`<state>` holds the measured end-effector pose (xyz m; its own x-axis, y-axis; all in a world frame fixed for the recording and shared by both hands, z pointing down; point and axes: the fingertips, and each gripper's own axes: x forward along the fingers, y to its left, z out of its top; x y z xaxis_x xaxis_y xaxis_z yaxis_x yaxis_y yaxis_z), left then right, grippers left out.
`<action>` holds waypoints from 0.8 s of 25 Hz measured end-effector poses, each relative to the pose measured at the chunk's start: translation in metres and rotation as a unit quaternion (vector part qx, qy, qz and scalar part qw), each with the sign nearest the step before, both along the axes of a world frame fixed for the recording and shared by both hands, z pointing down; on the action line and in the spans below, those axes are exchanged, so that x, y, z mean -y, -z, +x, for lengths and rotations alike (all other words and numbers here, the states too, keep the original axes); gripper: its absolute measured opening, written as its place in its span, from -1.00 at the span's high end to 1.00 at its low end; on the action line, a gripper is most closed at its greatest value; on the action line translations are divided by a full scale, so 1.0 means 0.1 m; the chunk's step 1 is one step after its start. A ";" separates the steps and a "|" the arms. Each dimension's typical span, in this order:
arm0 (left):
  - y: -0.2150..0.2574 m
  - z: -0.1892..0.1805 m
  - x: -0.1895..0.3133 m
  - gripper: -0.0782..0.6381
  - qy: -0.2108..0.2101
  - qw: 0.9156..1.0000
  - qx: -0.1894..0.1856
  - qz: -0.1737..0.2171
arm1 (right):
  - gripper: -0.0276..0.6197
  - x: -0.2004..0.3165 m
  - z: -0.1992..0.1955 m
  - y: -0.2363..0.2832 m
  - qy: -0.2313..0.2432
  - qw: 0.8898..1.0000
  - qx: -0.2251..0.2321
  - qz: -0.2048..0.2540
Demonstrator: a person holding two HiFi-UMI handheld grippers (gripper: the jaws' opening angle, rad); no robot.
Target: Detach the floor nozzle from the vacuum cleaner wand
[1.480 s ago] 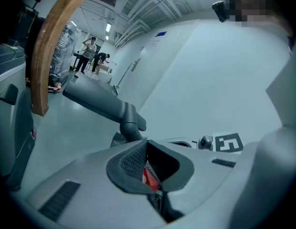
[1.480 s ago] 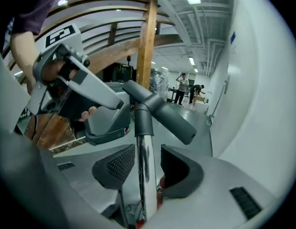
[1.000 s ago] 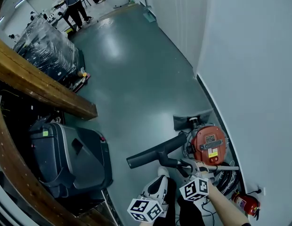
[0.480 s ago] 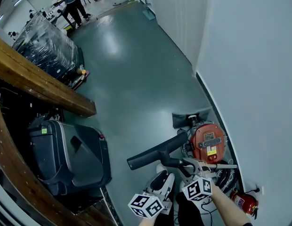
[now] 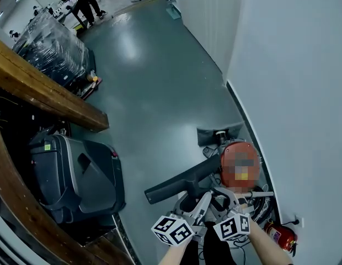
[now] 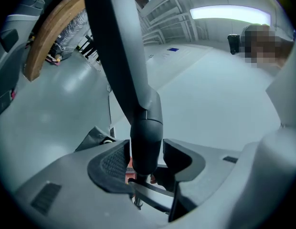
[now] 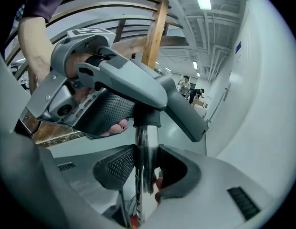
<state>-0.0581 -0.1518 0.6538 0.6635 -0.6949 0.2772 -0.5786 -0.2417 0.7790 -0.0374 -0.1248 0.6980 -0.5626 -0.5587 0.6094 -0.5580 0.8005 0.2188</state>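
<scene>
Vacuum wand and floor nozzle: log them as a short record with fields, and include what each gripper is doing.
floor nozzle: dark bar, joined to the wand through a dark collar, not yet detached
wand: chrome tube, running up between the right gripper's jaws
right gripper: jaws closed on the wand, just below the collar
left gripper: jaws opening, with the nozzle neck between them, not clamped
setting: grey floor beside a white wall
</scene>
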 end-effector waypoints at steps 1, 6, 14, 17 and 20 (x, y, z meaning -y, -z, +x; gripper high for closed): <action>-0.01 0.03 0.02 0.20 -0.001 1.000 0.000 0.000 | 0.41 -0.01 0.00 0.03 0.000 1.000 0.001 -0.001; 0.01 0.07 0.04 0.28 -0.006 1.000 0.004 0.005 | 0.41 -0.02 0.01 0.08 -0.001 1.000 0.004 -0.003; 0.03 0.10 0.01 0.28 -0.038 0.995 0.090 0.027 | 0.41 -0.05 -0.01 0.07 0.008 1.000 0.013 0.002; 0.07 -0.04 0.02 0.28 0.009 1.000 -0.001 -0.007 | 0.42 -0.08 0.04 0.10 0.000 1.000 0.021 0.006; 0.31 -0.69 0.30 0.28 0.118 0.989 -0.084 -0.009 | 0.42 0.08 0.25 0.17 -0.039 0.999 0.028 0.018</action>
<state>-0.1273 -0.1819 0.6230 0.5205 -0.8326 0.1896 -0.4786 -0.1006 0.8722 -0.0124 -0.1326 0.6814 -0.5491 -0.6229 0.5572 -0.6297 0.7467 0.2143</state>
